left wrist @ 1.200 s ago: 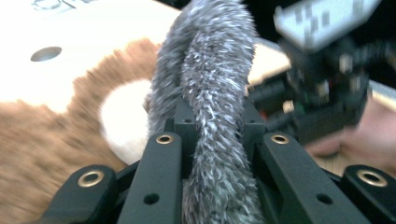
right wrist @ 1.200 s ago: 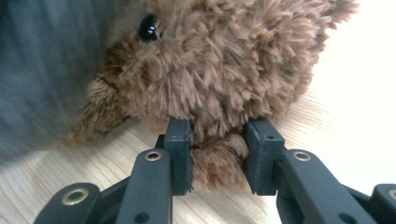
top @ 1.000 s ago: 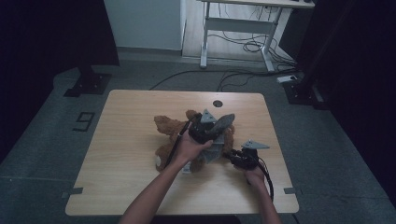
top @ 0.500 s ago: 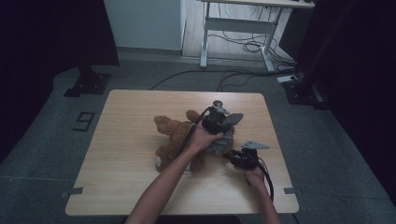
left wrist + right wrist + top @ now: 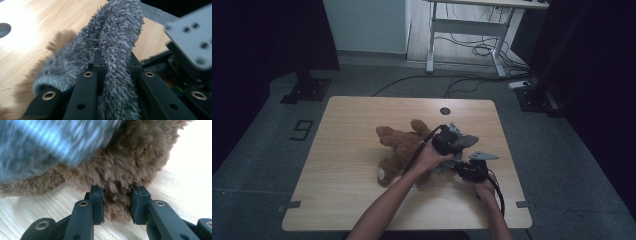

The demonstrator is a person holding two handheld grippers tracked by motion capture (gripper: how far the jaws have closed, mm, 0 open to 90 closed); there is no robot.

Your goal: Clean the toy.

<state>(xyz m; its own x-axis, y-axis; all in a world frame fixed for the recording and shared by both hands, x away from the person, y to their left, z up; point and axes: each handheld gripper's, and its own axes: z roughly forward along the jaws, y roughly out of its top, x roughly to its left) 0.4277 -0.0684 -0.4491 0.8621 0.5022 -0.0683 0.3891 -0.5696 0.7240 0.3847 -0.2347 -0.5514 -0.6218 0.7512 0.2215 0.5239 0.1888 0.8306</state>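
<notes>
A brown teddy bear [image 5: 399,145] lies on its side in the middle of the wooden table [image 5: 362,115]. A grey fuzzy cloth [image 5: 466,141] rests at the bear's right end. My left gripper [image 5: 454,144] is shut on a fold of this grey cloth [image 5: 112,37], which stands up between its jaws [image 5: 116,62]. Just right of it and nearer the front edge, my right gripper [image 5: 458,169] pinches a tuft of the bear's brown fur [image 5: 130,157]. Its jaws [image 5: 117,195] have just been closing on that fur. The grey cloth [image 5: 50,145] hangs blurred above.
A round cable hole [image 5: 445,111] sits near the table's far edge. Beyond the table the floor holds a white desk frame [image 5: 467,30], loose cables [image 5: 472,50] and a black stand base [image 5: 307,90]. The right gripper's grey plate [image 5: 192,32] is close beside the left jaws.
My left gripper has carried the grey cloth a little to the right and lower, closer to the right gripper. The right hand has stayed put.
</notes>
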